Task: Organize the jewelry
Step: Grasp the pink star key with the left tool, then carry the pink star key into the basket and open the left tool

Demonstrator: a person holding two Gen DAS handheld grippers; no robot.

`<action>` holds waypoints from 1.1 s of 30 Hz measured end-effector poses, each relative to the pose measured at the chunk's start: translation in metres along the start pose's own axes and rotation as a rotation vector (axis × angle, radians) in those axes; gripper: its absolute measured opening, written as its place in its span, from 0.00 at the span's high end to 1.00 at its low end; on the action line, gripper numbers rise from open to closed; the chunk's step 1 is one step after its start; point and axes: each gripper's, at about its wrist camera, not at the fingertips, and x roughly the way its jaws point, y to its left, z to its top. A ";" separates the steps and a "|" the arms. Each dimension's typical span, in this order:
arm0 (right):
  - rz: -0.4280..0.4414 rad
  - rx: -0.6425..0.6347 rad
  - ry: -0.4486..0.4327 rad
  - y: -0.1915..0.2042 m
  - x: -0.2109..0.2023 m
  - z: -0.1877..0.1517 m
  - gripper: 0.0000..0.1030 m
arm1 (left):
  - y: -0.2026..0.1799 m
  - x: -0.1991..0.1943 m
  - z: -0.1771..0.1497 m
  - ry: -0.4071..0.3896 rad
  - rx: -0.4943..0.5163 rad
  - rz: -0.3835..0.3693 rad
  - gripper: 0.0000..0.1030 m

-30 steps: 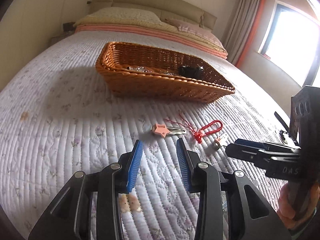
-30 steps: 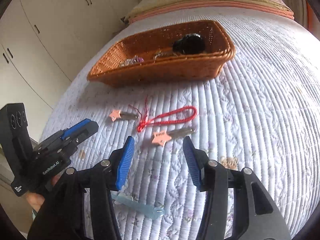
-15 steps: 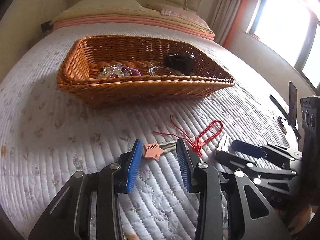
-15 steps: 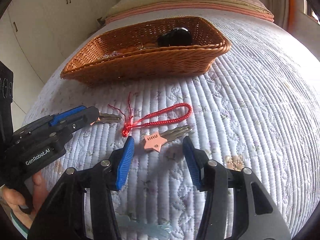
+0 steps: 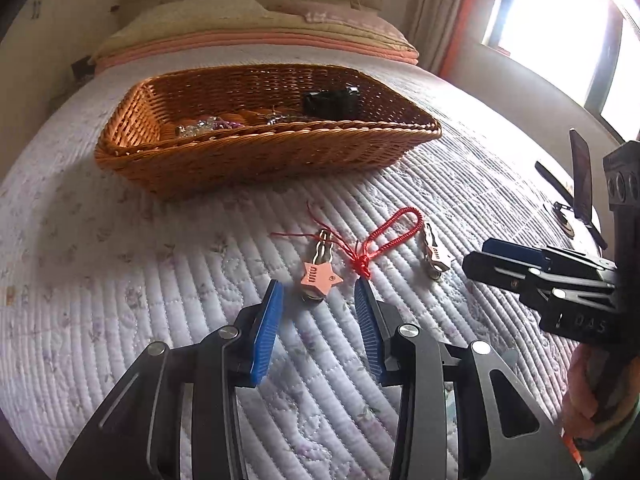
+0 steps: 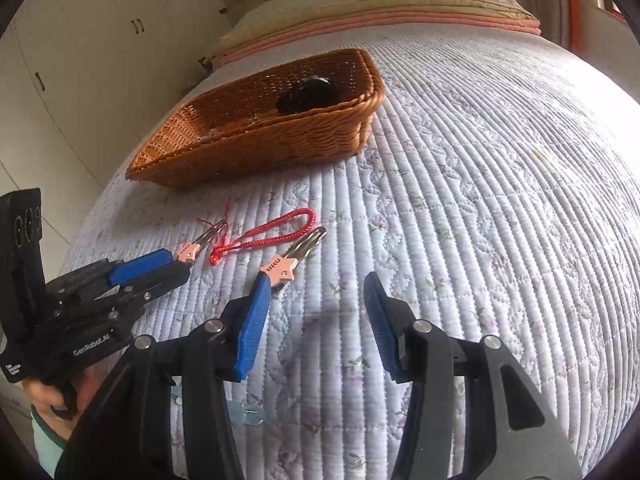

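Two pink star hair clips and a red cord bracelet (image 5: 394,232) lie on the quilt in front of a wicker basket (image 5: 256,152). My left gripper (image 5: 318,294) is open, its blue fingertips just short of the left star clip (image 5: 320,276). In the right wrist view my right gripper (image 6: 316,294) is open, its left pad beside the right star clip (image 6: 280,268); the left gripper (image 6: 182,266) reaches the other clip (image 6: 188,250). The right gripper also shows in the left wrist view (image 5: 478,258), near the second clip (image 5: 436,254). The bracelet (image 6: 272,230) lies between the clips.
The basket (image 6: 280,144) holds beaded jewelry (image 5: 204,126) and a black item (image 5: 330,102). A light blue clip (image 6: 244,414) lies under my right gripper. A phone on a stand (image 5: 582,180) sits at the bed's right edge. Pillows lie beyond the basket.
Both grippers moved forward toward the star clips, and the left clip now sits right at my left fingertips. My right gripper shifted right so its clip is beside the left pad.
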 end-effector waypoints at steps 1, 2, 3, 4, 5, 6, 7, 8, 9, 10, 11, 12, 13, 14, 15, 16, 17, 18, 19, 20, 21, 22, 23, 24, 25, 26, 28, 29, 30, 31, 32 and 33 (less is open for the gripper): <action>-0.003 -0.012 0.002 0.006 0.003 0.000 0.56 | 0.001 0.001 0.002 0.000 -0.006 -0.003 0.65; -0.006 -0.020 0.004 0.010 0.006 0.000 0.56 | 0.002 0.003 0.004 0.001 -0.007 -0.005 0.65; -0.017 -0.027 0.005 0.016 0.010 0.001 0.56 | 0.002 0.005 0.006 0.006 -0.002 -0.009 0.65; -0.044 -0.033 0.004 0.021 0.014 0.002 0.56 | 0.001 0.008 0.007 0.013 0.002 -0.011 0.65; -0.063 -0.039 0.003 0.024 0.017 0.003 0.56 | -0.001 0.011 0.008 0.021 0.008 -0.012 0.65; -0.079 -0.048 0.002 0.028 0.021 0.005 0.56 | -0.003 0.014 0.009 0.025 0.018 -0.008 0.65; -0.093 -0.058 0.004 0.031 0.023 0.006 0.56 | -0.005 0.015 0.009 0.024 0.026 -0.002 0.65; -0.118 -0.074 0.009 0.035 0.027 0.007 0.56 | -0.007 0.016 0.009 0.023 0.034 0.009 0.66; -0.147 -0.090 0.011 0.036 0.030 0.006 0.56 | -0.007 0.017 0.009 0.024 0.036 0.015 0.66; -0.160 -0.102 0.008 0.037 0.030 0.004 0.57 | -0.007 0.017 0.008 0.023 0.036 0.023 0.67; -0.168 -0.112 0.005 0.037 0.030 0.003 0.65 | -0.007 0.017 0.008 0.020 0.036 0.032 0.75; -0.166 -0.124 0.001 0.037 0.028 0.001 0.70 | -0.007 0.016 0.007 0.018 0.036 0.039 0.79; -0.164 -0.136 -0.001 0.037 0.026 0.000 0.81 | -0.007 0.015 0.007 0.016 0.036 0.040 0.79; -0.163 -0.147 -0.003 0.035 0.023 -0.002 0.80 | -0.007 0.014 0.006 0.012 0.036 0.046 0.79; -0.160 -0.154 -0.004 0.031 0.020 -0.004 0.80 | -0.007 0.013 0.006 0.008 0.035 0.059 0.79; -0.151 -0.155 -0.005 0.028 0.017 -0.006 0.80 | -0.008 0.011 0.004 0.006 0.031 0.073 0.79; -0.125 -0.151 -0.010 0.022 0.012 -0.007 0.80 | -0.007 0.009 0.003 0.004 0.022 0.082 0.79; -0.112 -0.148 -0.012 0.017 0.010 -0.008 0.80 | -0.007 0.008 0.001 0.005 0.010 0.088 0.79; -0.103 -0.150 -0.015 0.013 0.007 -0.008 0.80 | -0.005 0.006 -0.002 0.007 -0.003 0.094 0.79; -0.097 -0.155 -0.019 0.008 0.003 -0.009 0.80 | -0.005 0.004 -0.004 0.008 -0.014 0.099 0.79; -0.093 -0.158 -0.020 0.005 0.001 -0.010 0.80 | -0.004 0.002 -0.007 0.008 -0.025 0.103 0.79; -0.082 -0.158 -0.018 0.002 -0.001 -0.011 0.80 | -0.003 -0.001 -0.010 0.005 -0.035 0.103 0.79; -0.070 -0.156 -0.020 -0.001 -0.004 -0.013 0.80 | -0.002 -0.004 -0.013 0.000 -0.045 0.101 0.79; -0.064 -0.154 -0.020 -0.002 -0.006 -0.013 0.80 | -0.002 -0.007 -0.015 -0.005 -0.052 0.101 0.79; -0.063 -0.157 -0.021 -0.003 -0.007 -0.014 0.80 | -0.001 -0.010 -0.017 -0.014 -0.059 0.103 0.79; -0.061 -0.159 -0.026 -0.002 -0.008 -0.014 0.80 | -0.001 -0.014 -0.019 -0.027 -0.065 0.102 0.79; -0.048 -0.167 -0.045 0.000 -0.015 -0.014 0.80 | -0.001 -0.024 -0.022 -0.066 -0.076 0.087 0.79; -0.043 -0.172 -0.056 0.002 -0.020 -0.013 0.80 | -0.001 -0.029 -0.022 -0.083 -0.082 0.082 0.79; -0.038 -0.178 -0.066 0.005 -0.024 -0.011 0.80 | -0.001 -0.037 -0.021 -0.104 -0.087 0.080 0.79; -0.032 -0.184 -0.081 0.008 -0.031 -0.008 0.80 | -0.002 -0.044 -0.019 -0.126 -0.091 0.078 0.79; -0.023 -0.191 -0.098 0.011 -0.038 -0.004 0.80 | -0.003 -0.051 -0.016 -0.147 -0.092 0.077 0.79; -0.016 -0.200 -0.122 0.015 -0.046 0.001 0.80 | -0.005 -0.061 -0.012 -0.182 -0.089 0.074 0.79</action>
